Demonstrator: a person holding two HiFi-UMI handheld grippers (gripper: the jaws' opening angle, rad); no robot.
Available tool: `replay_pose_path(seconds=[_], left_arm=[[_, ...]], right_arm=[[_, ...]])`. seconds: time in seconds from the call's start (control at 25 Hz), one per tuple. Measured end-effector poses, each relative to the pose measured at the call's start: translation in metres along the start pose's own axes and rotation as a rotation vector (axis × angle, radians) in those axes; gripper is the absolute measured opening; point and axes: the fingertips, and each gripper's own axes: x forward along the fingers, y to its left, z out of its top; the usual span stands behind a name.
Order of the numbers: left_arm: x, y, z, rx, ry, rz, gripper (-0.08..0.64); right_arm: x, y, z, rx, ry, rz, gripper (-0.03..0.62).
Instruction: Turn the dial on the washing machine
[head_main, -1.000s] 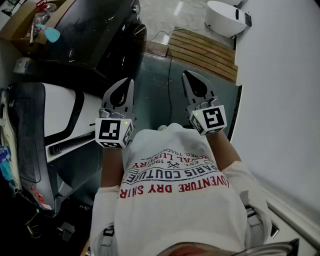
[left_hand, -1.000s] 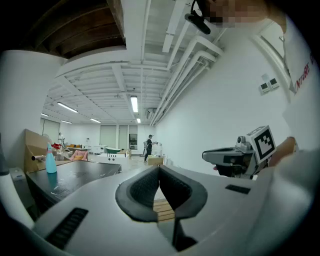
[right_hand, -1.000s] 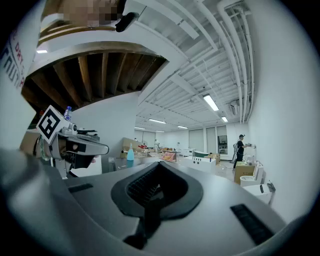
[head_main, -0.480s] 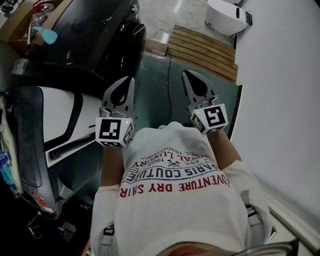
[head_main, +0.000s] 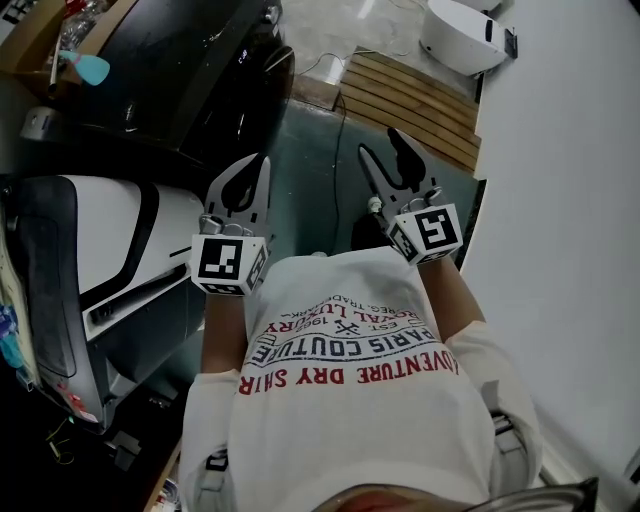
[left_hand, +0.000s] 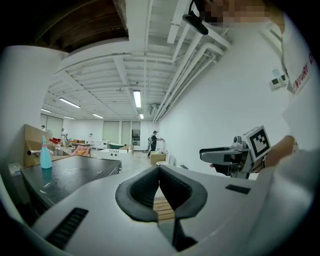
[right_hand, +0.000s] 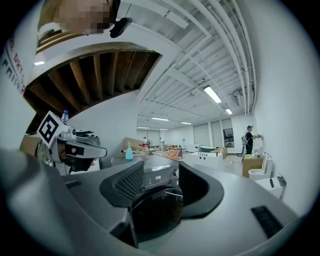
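The black washing machine (head_main: 170, 70) stands at the upper left of the head view, its round door (head_main: 272, 72) facing the floor gap. In the right gripper view its control panel (right_hand: 159, 177) and dark door show between the jaws, some way off. My right gripper (head_main: 382, 145) (right_hand: 160, 172) hovers over the grey-green floor; its jaws are opening and nothing is between them. My left gripper (head_main: 256, 168) (left_hand: 159, 169) is held beside it, shut and empty, pointing past the machine's front. Neither gripper touches the machine.
A white appliance with a black top (head_main: 110, 230) stands at the left, below the washing machine. A wooden slatted platform (head_main: 410, 105) and a white round unit (head_main: 460, 35) lie ahead. A white wall (head_main: 560, 200) runs along the right. A blue spray bottle (head_main: 85, 65) stands on the machine.
The right gripper's jaws have gone from shut to apart, and it has shifted slightly right and forward. The left gripper has stayed where it was.
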Motion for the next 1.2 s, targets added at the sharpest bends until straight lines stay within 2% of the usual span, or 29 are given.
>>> replay_pose_path(seconds=[0.16,0.28,0.44,0.64,0.84,1.0,1.2], left_arm=[[0.035,0.002,-0.004,-0.009,0.021,0.054,0.017],[0.067,0.001,-0.001,-0.014,0.035,0.117,0.015],[0.120,-0.008,0.009,-0.025,0.048,0.191,0.015],[0.182,-0.022,0.028,-0.041,0.023,0.279,0.015],[0.222,-0.029,0.031,-0.055,0.033,0.382,0.015],[0.229,-0.018,0.018,-0.107,0.068,0.452,0.017],[0.226,0.021,-0.001,-0.178,0.096,0.553,0.015]], right_arm=[[0.022,-0.030,-0.014,0.017,0.023,0.057,0.216],[0.048,-0.060,-0.016,0.023,0.035,0.138,0.216],[0.083,-0.109,-0.007,-0.011,0.051,0.240,0.216],[0.113,-0.169,0.002,-0.054,0.079,0.361,0.216],[0.144,-0.219,0.001,-0.089,0.116,0.447,0.216],[0.176,-0.228,-0.009,-0.113,0.160,0.504,0.216],[0.225,-0.205,-0.021,-0.198,0.184,0.601,0.219]])
